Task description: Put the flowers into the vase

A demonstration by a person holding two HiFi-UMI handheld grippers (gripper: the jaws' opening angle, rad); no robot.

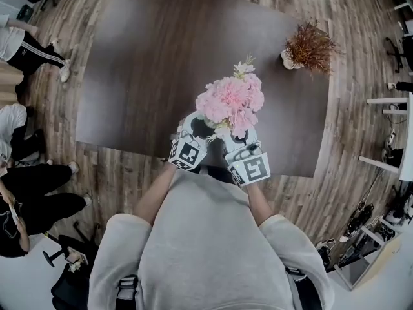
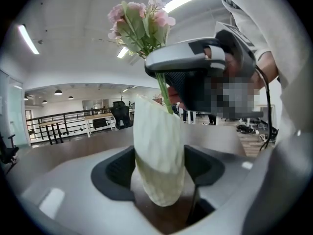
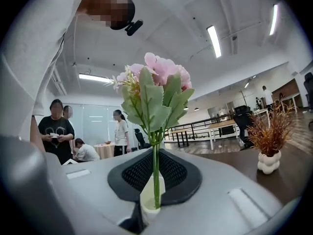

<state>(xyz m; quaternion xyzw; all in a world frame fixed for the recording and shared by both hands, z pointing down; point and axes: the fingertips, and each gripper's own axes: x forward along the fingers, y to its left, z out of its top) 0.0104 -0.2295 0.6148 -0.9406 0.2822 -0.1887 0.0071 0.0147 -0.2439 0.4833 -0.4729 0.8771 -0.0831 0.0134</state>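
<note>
Position: near edge of dark brown wooden counter (image 1: 161,63), both grippers close together just in front of the person's chest. Left gripper (image 2: 159,168): jaws fairly wide, clamped on either side of a pale cream, faceted vase (image 2: 159,141). The vase leans a little in that gripper's view. Whether its base touches the counter, cannot tell. Right gripper (image 3: 155,173): jaws nearly together, pinching the thin green stem (image 3: 156,165) of a bunch of pink artificial flowers (image 1: 231,102) with green leaves. Stem upright, lower end inside the vase mouth. Blooms stand well above the rim and hide the vase in the head view. Far right of counter, well apart: small white knobbly pot (image 1: 288,60) holding dried rust-brown sprigs (image 1: 312,44).
</note>
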